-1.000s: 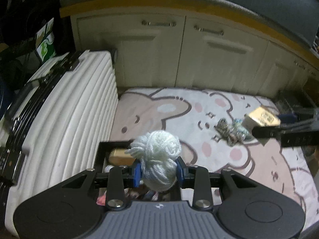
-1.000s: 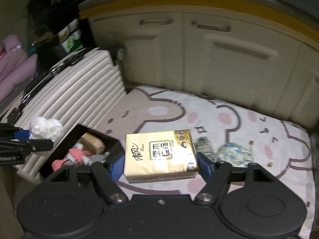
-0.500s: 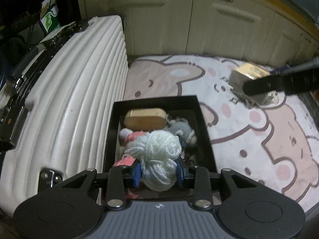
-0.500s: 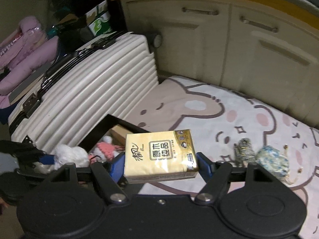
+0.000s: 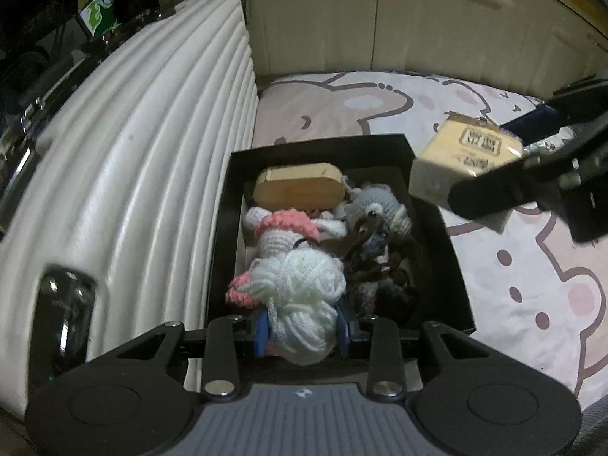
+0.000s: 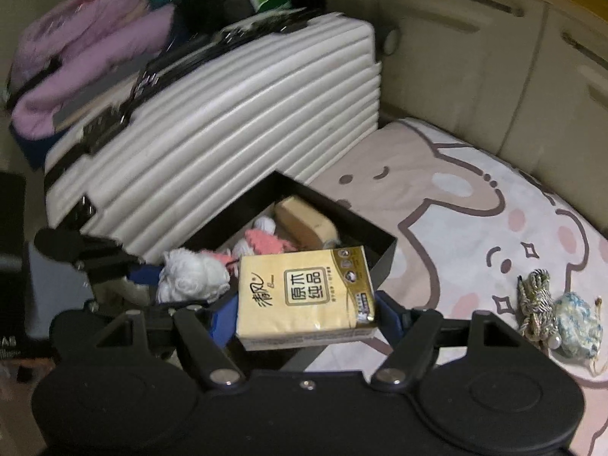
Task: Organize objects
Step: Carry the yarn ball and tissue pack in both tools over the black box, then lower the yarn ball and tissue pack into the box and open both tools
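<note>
One fluffy white yarn ball (image 5: pixel 300 304): left gripper (image 5: pixel 302 332) is clamping it over the black box (image 5: pixel 437 228) (rectangular). One glossy yellow tissue pack (image 6: pixel 304 296): right gripper (image 6: pixel 304 315) is squeezing it.

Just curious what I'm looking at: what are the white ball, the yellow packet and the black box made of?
White ball: looks like wound yarn, soft and matte, with loose strands showing. Yellow packet: probably tissues in thin printed plastic film with a slight sheen. Black box: thin, straight matte walls suggest rigid cardboard, though I cannot be sure.

Fluffy white yarn ball (image 5: pixel 300 296), glossy ribbed plastic suitcase (image 5: pixel 144 159) (metal latches), matt black box (image 5: pixel 437 235).
</note>
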### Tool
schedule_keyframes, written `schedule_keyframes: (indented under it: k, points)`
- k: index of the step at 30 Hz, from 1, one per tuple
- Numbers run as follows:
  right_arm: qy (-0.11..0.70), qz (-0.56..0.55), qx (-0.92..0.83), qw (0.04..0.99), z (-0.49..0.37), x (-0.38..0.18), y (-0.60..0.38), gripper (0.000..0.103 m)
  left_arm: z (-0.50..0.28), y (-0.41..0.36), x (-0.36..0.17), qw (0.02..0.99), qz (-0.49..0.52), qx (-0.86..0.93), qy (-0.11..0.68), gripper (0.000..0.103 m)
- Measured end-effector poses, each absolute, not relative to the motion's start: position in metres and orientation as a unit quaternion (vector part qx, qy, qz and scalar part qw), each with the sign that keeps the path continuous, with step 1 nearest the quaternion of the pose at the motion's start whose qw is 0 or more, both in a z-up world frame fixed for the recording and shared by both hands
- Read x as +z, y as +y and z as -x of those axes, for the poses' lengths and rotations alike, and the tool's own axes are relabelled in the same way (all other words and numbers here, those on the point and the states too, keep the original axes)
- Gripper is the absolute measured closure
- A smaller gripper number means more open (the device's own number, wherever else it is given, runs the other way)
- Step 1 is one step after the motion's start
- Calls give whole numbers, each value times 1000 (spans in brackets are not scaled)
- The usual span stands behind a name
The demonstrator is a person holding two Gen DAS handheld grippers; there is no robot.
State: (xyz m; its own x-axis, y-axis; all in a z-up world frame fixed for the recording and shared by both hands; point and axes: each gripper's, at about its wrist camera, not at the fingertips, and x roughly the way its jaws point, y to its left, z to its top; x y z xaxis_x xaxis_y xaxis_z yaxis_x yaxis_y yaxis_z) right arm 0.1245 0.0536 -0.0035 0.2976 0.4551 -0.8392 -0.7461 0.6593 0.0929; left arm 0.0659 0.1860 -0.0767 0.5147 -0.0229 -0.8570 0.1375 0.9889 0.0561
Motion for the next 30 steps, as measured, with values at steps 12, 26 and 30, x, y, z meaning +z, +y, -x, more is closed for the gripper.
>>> schedule_keyframes:
  k: [12,26,30]
  points:
    - [421,266,442,746,-111,-27,74,28,-44,197,-55,884,-19,-63,462,45]
    - [409,289,503,705,-121,-33,78,15,-43,196,-44,882,-2,-92,461,74]
    - [416,277,492,713,-127,-30,72,26,-48,195,-46,879,-4,-88,468,80]
